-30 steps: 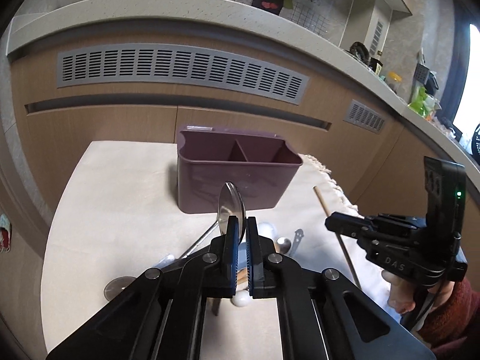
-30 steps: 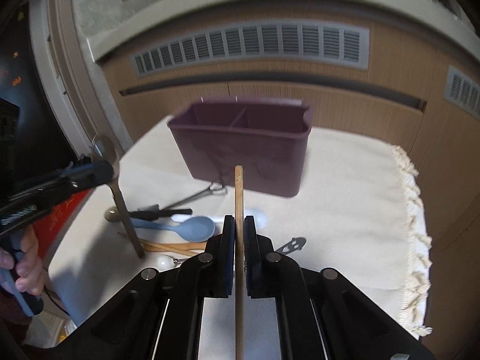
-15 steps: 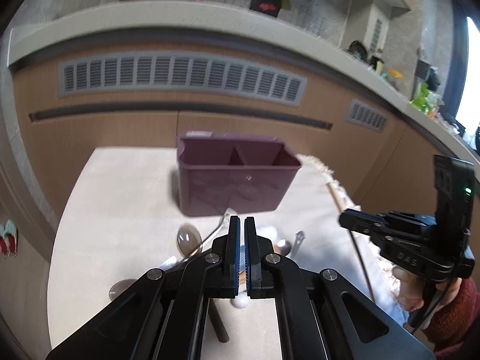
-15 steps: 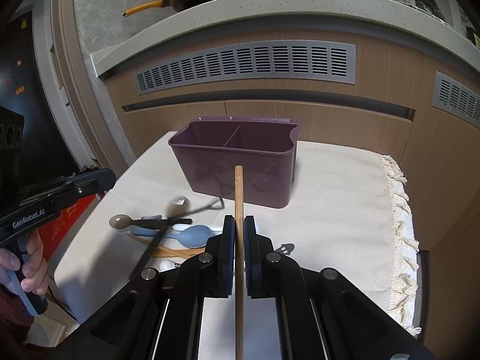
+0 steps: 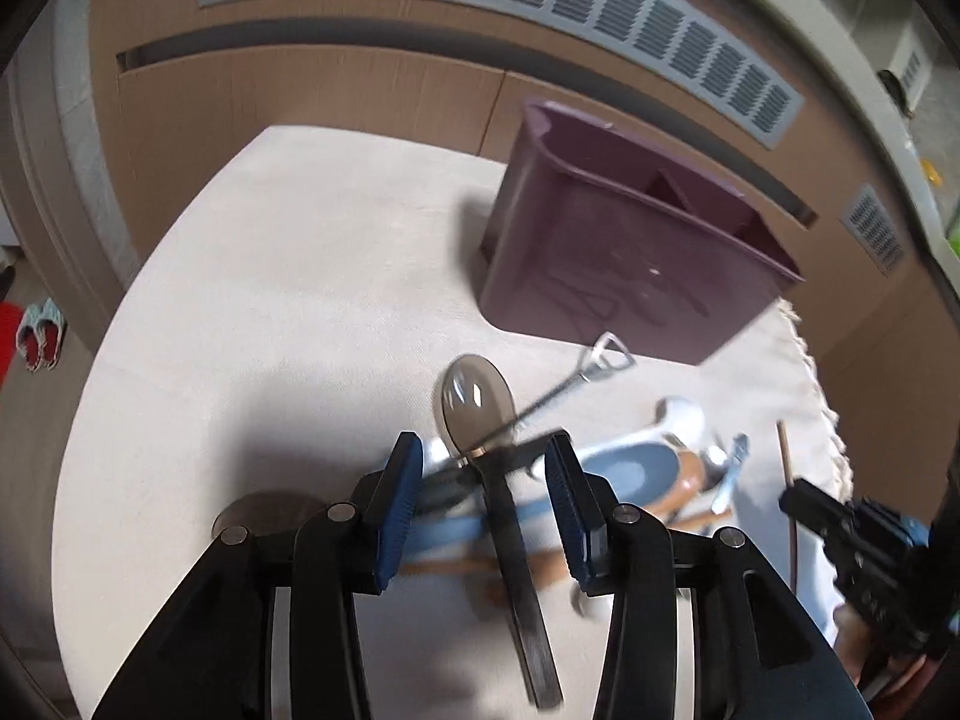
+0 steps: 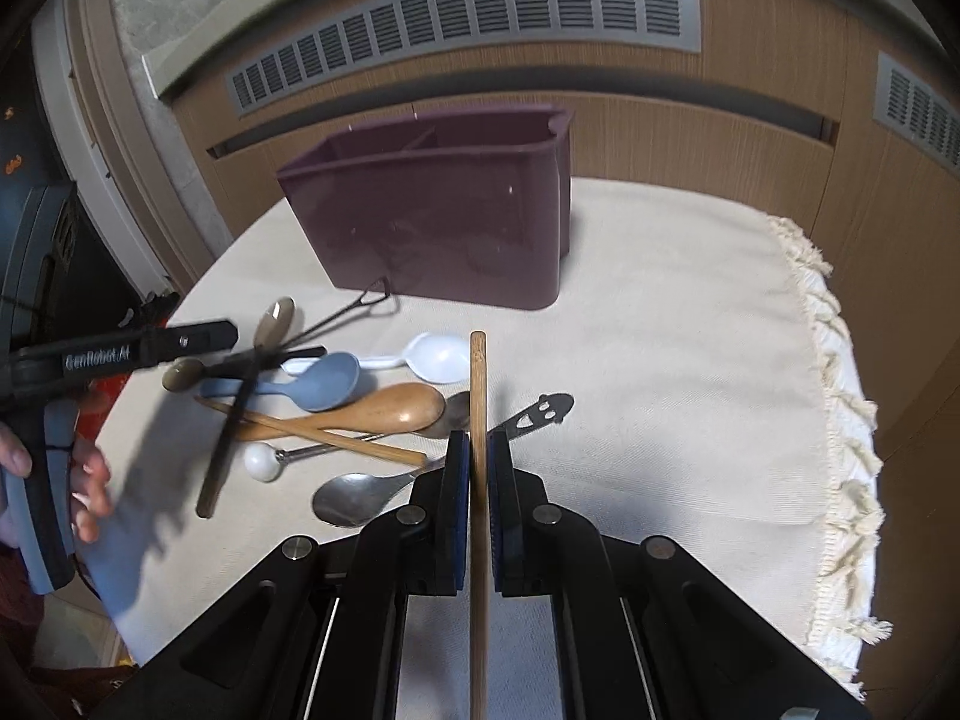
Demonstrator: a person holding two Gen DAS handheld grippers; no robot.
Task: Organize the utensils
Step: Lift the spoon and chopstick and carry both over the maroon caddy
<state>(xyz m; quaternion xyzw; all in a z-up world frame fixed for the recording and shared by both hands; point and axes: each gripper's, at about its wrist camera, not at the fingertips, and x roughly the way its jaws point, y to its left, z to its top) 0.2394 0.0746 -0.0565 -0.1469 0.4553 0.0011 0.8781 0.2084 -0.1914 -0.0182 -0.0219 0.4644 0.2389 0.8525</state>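
Note:
My left gripper [image 5: 487, 480] is open above the pile of utensils; a metal spoon [image 5: 477, 399] with a dark handle lies loose between its fingers, on top of the pile. My right gripper [image 6: 472, 468] is shut on a wooden chopstick [image 6: 478, 408] that points up and forward. The purple two-compartment caddy [image 6: 444, 228] stands upright at the back of the table; it also shows in the left wrist view [image 5: 636, 264]. The pile holds a blue spoon [image 6: 324, 384], a wooden spoon [image 6: 384, 411], a white spoon [image 6: 435, 357] and a second chopstick [image 6: 312, 429].
A cream cloth [image 6: 690, 372] with a fringed right edge covers the round table. A metal spoon [image 6: 354, 495] and a small smiley-faced opener [image 6: 540, 411] lie near my right gripper. Wooden cabinet fronts with vents [image 6: 480, 18] stand behind the table.
My left gripper has opened and let go of the metal spoon, which has dropped onto the pile. It has tipped down towards the table. My right gripper still holds the chopstick.

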